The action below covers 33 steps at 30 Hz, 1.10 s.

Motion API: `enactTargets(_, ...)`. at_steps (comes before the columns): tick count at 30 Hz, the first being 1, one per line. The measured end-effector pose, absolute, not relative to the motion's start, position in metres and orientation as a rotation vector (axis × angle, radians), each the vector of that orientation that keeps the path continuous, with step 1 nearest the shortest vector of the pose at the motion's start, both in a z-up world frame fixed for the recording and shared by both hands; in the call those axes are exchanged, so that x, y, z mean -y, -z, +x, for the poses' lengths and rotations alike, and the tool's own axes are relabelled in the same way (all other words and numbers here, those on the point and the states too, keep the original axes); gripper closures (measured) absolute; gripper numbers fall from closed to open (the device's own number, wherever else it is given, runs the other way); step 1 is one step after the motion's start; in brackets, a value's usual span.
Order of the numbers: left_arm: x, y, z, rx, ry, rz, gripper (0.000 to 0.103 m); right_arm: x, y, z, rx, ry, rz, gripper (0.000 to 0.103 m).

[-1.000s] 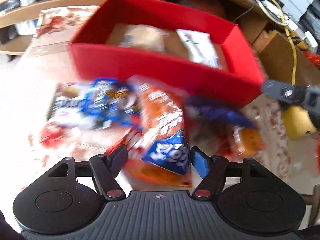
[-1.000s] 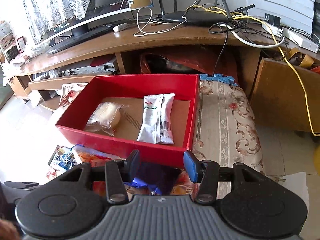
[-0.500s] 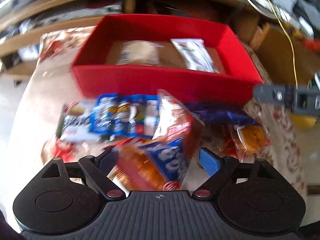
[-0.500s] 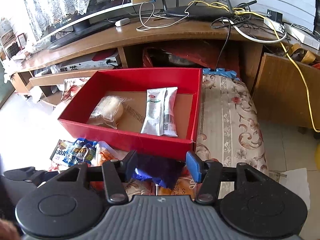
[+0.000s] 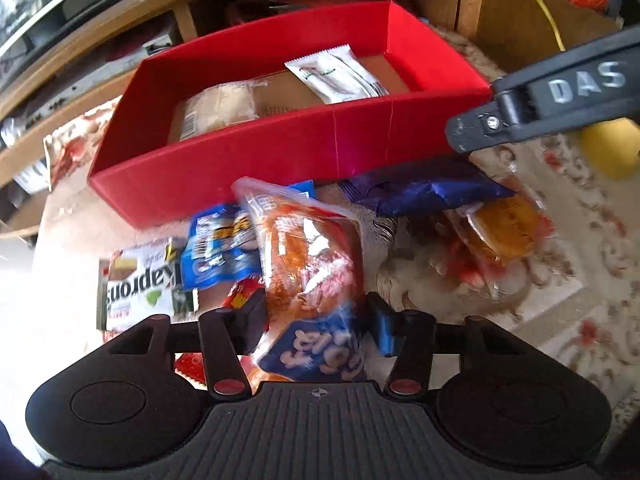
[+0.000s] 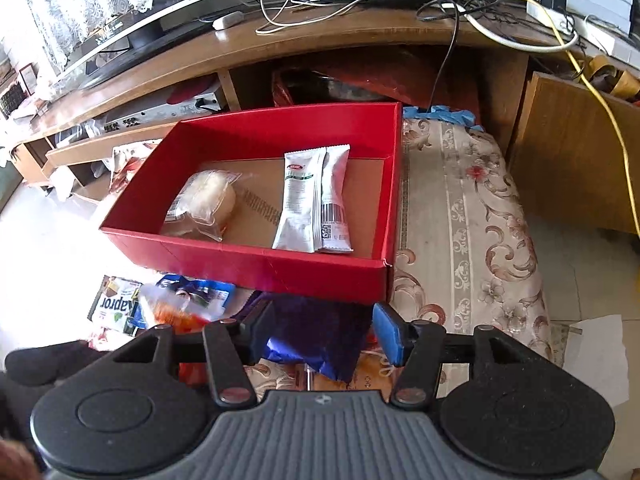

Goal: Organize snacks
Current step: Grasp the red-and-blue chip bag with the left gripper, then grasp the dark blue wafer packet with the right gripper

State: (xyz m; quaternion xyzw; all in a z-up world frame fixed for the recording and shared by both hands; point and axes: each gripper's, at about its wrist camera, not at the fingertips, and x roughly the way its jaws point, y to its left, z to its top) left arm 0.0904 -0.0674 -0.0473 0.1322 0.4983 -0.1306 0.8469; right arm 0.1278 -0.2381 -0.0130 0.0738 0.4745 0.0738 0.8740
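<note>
The left gripper [image 5: 316, 322] is clamping its two fingers on the lower part of an orange snack bag [image 5: 310, 276], which is standing tilted up between them, its clear top corner pointing toward 11 o'clock. In the right wrist view the same bag is showing blurred at 9 o'clock of the frame. The right gripper [image 6: 322, 332] is hovering with its jaws spread apart, gripping nothing; a dark blue packet [image 6: 316, 340] is lying on the cloth below the gap between its fingers.

The red box [image 5: 256, 160] is sitting at 12 o'clock from both grippers, on a patterned tablecloth [image 6: 460, 216]. Inside it, a white sachet [image 6: 308, 200] is lying toward the 3 o'clock side of the cardboard floor, and a clear-wrapped bun [image 6: 204, 204] is lying toward the 9 o'clock side, well apart from the sachet.

Outside the box, near its front wall, loose snacks are lying in a cluster. A blue packet [image 5: 218, 248] is lying just beside the orange bag at its 9 o'clock, partly overlapping a white packet [image 5: 138, 284] farther toward 9 o'clock. A small red wrapper [image 5: 242, 294] is peeking out just beside the left finger. A yellow-orange snack in clear wrap [image 5: 506, 228] is lying at 2 o'clock of the left gripper, touching the dark blue packet.
</note>
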Motion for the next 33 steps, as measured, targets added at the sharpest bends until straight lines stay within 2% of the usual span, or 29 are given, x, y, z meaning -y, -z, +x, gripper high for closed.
enactTargets(3, 0.053, 0.042, 0.085, -1.062, 0.304, 0.203, 0.05, 0.236, 0.021, 0.134, -1.026, -0.171, 0.168, 0.051)
enactTargets(10, 0.036, 0.037, 0.072, -1.09, 0.338, 0.122, 0.05, 0.215, 0.044, 0.146, -1.089, -0.227, 0.151, 0.049)
enactTargets(16, 0.021, 0.036, 0.08, -1.107, 0.302, 0.062, 0.049, 0.216, 0.035, 0.107, -1.187, -0.412, 0.273, 0.049)
enactTargets(18, 0.017, 0.036, 0.081, -1.11, 0.299, 0.052, 0.047, 0.214, 0.028, 0.089, -1.183, -0.422, 0.2, 0.049)
enactTargets(22, 0.012, 0.033, 0.08, -1.105, 0.309, 0.035, 0.045, 0.196, 0.02, 0.076, -1.119, -0.402, -0.133, 0.049)
enactTargets(27, 0.006, 0.032, 0.083, -1.104, 0.299, 0.017, 0.032, 0.169, 0.025, 0.099, -1.068, -0.448, -0.451, 0.048)
enactTargets(30, 0.0, 0.034, 0.086, -1.115, 0.3, -0.008, 0.029, 0.156, 0.027, 0.12, -1.064, -0.534, -0.514, 0.039)
enactTargets(33, -0.008, 0.035, 0.09, -1.136, 0.312, -0.061, 0.026, 0.144, 0.043, 0.141, -1.118, -0.609, -0.539, 0.038)
